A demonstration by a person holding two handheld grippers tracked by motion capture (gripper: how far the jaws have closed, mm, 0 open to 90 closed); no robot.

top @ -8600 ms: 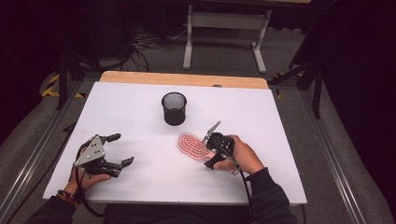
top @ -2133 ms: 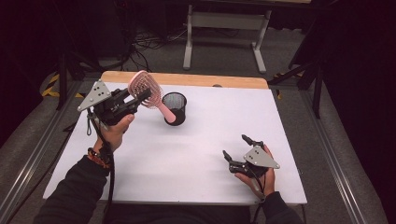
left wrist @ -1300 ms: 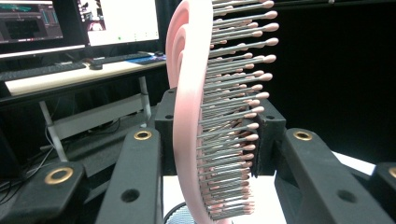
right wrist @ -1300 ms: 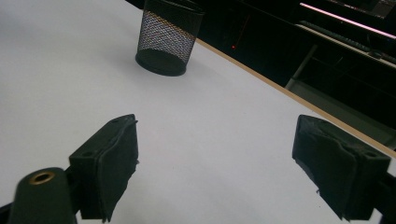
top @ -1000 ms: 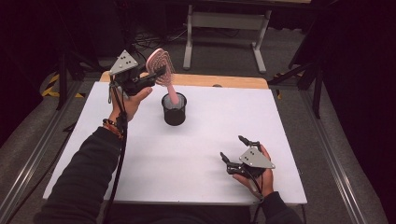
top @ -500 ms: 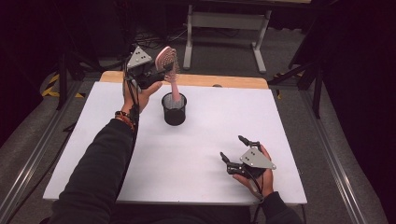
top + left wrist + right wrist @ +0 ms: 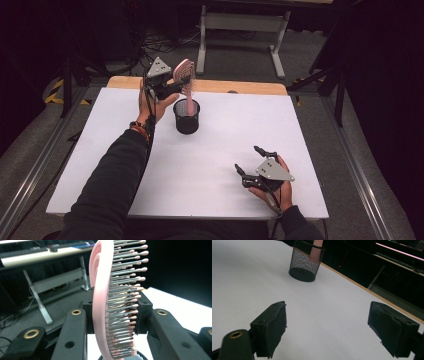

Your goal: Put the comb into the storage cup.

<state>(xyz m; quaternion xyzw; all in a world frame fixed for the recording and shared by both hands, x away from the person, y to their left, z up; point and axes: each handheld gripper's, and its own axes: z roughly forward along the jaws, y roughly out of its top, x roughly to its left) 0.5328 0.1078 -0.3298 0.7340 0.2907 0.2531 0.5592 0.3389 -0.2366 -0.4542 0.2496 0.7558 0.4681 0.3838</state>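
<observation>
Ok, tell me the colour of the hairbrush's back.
Pink. The hairbrush shows it best in the left gripper view, clamped in the left gripper.

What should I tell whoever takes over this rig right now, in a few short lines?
Left claw: shut on the pink hairbrush by its head, handle down inside the black mesh cup at the table's far side.
Right claw: open, holding nothing, low over the white table near its front right.
Done: brush is lifted and its handle is in the cup.
Left: probably lower a little, release the brush, pull the left hand back.
</observation>
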